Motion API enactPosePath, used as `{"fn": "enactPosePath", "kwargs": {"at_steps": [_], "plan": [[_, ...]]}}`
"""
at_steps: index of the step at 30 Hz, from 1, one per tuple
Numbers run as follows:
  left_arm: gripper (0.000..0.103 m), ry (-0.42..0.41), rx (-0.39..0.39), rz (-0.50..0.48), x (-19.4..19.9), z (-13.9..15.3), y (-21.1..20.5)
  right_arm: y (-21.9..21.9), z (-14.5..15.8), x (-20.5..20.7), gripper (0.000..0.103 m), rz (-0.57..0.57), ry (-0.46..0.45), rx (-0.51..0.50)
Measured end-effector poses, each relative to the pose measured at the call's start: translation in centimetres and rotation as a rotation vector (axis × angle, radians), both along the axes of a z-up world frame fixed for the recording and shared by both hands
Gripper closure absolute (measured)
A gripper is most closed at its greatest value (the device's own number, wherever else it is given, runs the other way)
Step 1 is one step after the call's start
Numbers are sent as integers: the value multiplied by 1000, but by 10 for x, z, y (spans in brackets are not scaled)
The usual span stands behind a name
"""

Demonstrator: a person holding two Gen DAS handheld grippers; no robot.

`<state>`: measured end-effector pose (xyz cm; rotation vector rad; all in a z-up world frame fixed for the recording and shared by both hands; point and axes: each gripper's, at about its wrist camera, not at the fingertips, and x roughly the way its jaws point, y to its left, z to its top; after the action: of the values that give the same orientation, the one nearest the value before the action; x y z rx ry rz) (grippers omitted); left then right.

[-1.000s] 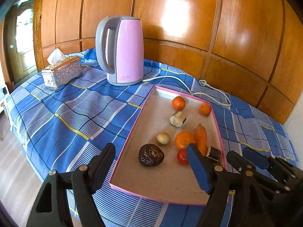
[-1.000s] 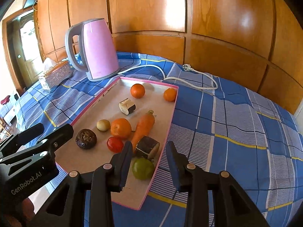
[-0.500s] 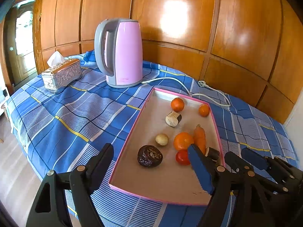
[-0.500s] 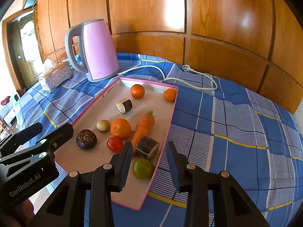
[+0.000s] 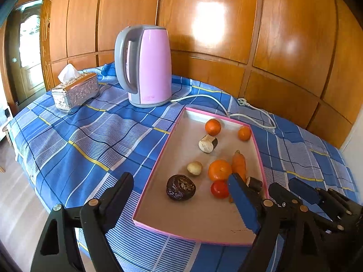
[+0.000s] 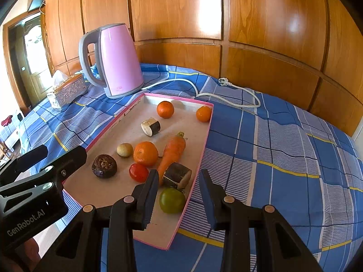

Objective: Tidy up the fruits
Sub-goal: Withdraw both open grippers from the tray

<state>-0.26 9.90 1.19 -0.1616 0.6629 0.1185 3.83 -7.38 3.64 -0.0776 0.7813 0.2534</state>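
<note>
One blue checked tablecloth [image 6: 272, 158] meets wood panelling [image 6: 181, 11].

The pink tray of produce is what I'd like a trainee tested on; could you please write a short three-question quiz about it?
1. True or false: the right gripper is shut on the green fruit.
2. Multiple choice: what lies directly beside the large orange on its right in the right wrist view? A) tissue box B) carrot C) kettle
3. Fill in: the pink kettle stands on the ____ checked cloth, outside the tray.

Key
1. False: its jaws stand open above the fruit, holding nothing.
2. B, the carrot.
3. Blue; the cloth covers the table.
</note>
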Motion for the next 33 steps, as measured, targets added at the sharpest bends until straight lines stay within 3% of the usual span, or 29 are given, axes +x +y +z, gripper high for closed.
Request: {"fn": "enactPosePath", "kwargs": {"at_steps": [33], "plan": [[16, -16, 4, -3, -2, 2, -1, -2, 0, -5, 66, 0, -5, 5]]}}
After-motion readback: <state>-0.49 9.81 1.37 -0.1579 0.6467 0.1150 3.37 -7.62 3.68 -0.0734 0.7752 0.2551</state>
